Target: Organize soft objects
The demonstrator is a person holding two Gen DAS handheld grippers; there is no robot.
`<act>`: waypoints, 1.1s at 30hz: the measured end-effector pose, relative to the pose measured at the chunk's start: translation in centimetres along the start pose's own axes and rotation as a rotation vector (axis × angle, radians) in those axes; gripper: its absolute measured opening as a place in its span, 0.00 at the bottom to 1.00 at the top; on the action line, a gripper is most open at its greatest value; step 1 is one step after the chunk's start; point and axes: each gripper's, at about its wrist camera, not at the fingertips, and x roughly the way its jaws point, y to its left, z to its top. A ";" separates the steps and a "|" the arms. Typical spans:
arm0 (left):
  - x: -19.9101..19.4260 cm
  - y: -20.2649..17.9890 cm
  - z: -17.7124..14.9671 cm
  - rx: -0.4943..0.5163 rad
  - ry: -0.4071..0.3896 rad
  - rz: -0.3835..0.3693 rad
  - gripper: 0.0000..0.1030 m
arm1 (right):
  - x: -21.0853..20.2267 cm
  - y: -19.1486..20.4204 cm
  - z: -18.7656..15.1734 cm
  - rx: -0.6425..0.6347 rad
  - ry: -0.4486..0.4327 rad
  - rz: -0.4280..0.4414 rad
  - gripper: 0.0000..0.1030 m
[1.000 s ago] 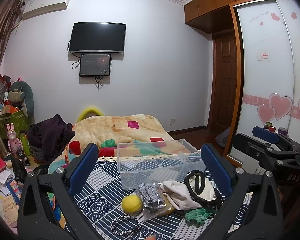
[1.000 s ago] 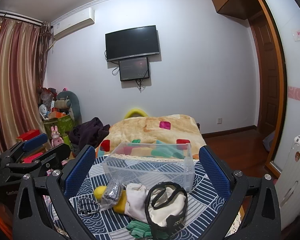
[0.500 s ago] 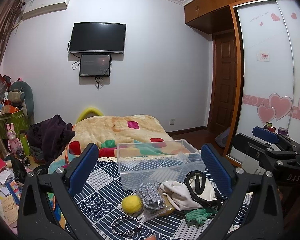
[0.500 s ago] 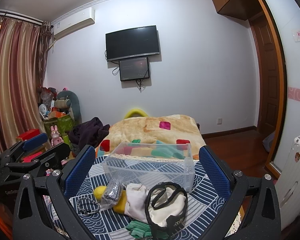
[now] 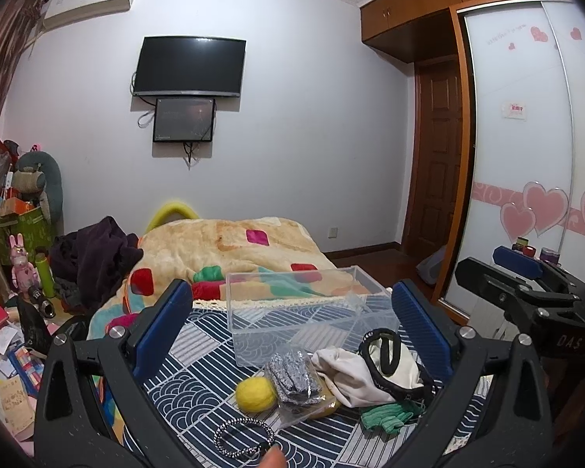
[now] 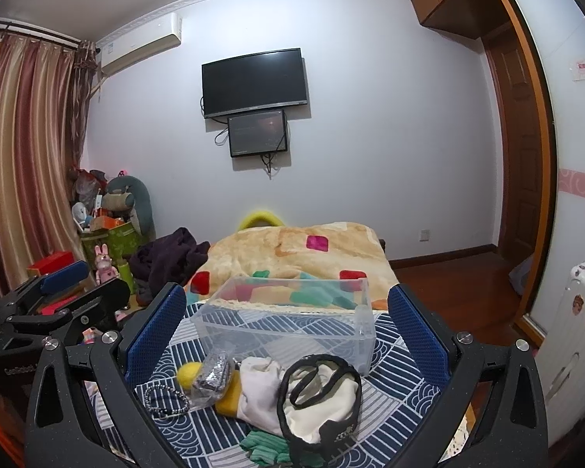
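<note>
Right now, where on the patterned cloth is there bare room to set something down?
Free: the cloth left of the clear box, and the right corner beside that box. The box itself looks empty. Crowded: the near strip, with yellow ball, bracelet, white cloth and green gloves.

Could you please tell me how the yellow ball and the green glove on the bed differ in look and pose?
The yellow ball is round, fuzzy and fully exposed; the green glove is flat, crumpled and partly tucked under the white cloth. The yellow ball lies left of the pile, the green glove at its near right edge. Both rest on the patterned cover outside the clear box.
</note>
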 end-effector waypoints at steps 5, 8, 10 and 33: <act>1.3 1.1 -1.9 -0.024 0.069 -0.004 1.00 | 0.9 -0.7 -0.9 0.005 0.046 -0.013 1.00; 2.4 2.2 -3.6 -0.048 0.127 -0.010 0.94 | 1.6 -1.2 -1.9 0.002 0.098 -0.020 1.00; 3.3 2.9 -4.7 -0.053 0.183 -0.003 0.81 | 2.2 -1.5 -2.6 -0.001 0.132 -0.024 1.00; 8.1 4.8 -14.0 -0.088 0.500 0.064 0.69 | 7.4 -3.1 -9.1 0.060 0.496 0.005 0.85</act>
